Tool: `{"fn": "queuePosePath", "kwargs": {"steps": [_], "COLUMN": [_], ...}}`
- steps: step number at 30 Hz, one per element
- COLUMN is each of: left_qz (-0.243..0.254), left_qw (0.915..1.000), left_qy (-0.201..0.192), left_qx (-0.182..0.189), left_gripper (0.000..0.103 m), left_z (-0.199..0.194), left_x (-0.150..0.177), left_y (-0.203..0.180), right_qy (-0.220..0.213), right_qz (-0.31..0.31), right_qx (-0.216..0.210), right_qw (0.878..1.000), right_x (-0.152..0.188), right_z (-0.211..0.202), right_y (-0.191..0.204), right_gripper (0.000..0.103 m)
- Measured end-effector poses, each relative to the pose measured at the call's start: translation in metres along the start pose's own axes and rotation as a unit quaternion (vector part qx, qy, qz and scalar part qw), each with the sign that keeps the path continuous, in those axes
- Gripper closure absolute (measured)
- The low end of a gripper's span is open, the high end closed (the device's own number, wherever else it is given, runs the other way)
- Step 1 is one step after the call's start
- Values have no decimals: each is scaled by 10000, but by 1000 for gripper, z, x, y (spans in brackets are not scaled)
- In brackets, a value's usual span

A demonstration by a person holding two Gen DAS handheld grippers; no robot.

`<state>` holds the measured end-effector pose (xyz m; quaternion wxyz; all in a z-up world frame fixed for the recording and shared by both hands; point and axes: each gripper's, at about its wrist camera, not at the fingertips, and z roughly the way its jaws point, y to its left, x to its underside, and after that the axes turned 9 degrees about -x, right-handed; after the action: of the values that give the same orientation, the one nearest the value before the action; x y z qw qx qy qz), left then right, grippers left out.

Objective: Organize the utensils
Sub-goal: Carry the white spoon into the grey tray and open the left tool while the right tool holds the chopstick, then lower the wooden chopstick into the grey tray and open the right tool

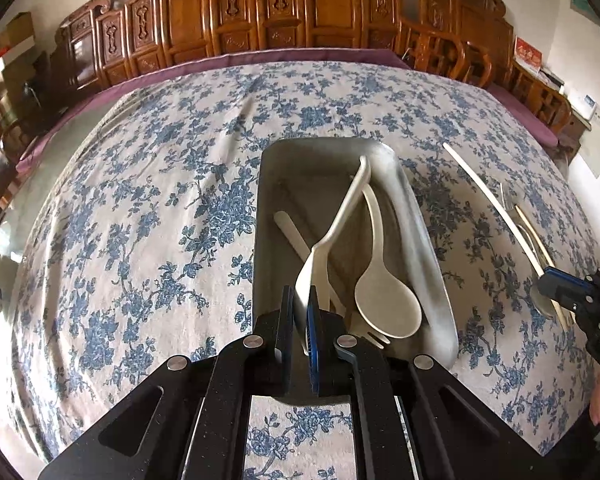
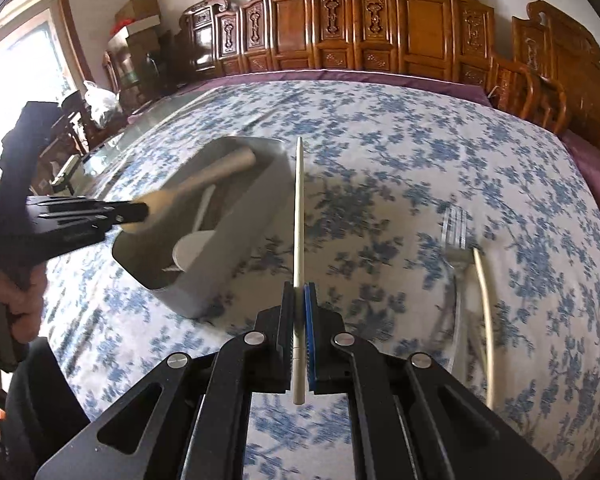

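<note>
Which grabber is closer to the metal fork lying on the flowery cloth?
The right gripper. The fork lies on the cloth just to its right. The left gripper is farther off, holding a white spatula over the grey bin.

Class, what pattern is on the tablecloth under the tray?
Blue flowers on white; the tablecloth shows best in the left wrist view.

two wrist views over one bed

the left wrist camera looks forward along its fingers, close above the near end of the metal tray [image 1: 268, 200], facing the carved wooden headboard [image 1: 260, 12] at the bed's far edge. the right wrist camera faces the same headboard [image 2: 380, 24] from further right, with the tray [image 2: 228, 256] on its left. both share the floral bedspread [image 1: 140, 200].
</note>
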<state>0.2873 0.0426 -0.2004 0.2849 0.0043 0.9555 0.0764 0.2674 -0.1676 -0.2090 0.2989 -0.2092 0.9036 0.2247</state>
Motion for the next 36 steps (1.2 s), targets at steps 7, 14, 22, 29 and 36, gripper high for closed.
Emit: {"fn": "queuePosePath", "kwargs": {"steps": [7,14,22,29,36], "left_qz": [-8,1,10,-289,-389], "left_qw": [9999,9991,9980,9973,9960], "left_qy": [-115,-375,-604,-676,-804], "left_qx": [89,199,164,62,-15], "left_gripper": [93,80,47,26,19], "left_z": [-14,-41,-58,-55,-56], "left_x": [-3,12,28,37,39], "left_y": [7,24,49,78,96], "right_qy": [-32,16,135,283,304], "right_qz": [-37,-64,-36,-29,172], "right_qx": [-151,-179,-194,-188,-270], "right_qw": [9999,9998,9997,9994,9990], "right_x": [-9,-11,-20,-31,-46], "right_z": [4,7,19,38,60], "right_y": [19,38,60,71,75], "right_gripper": [97,97,97,97,97]}}
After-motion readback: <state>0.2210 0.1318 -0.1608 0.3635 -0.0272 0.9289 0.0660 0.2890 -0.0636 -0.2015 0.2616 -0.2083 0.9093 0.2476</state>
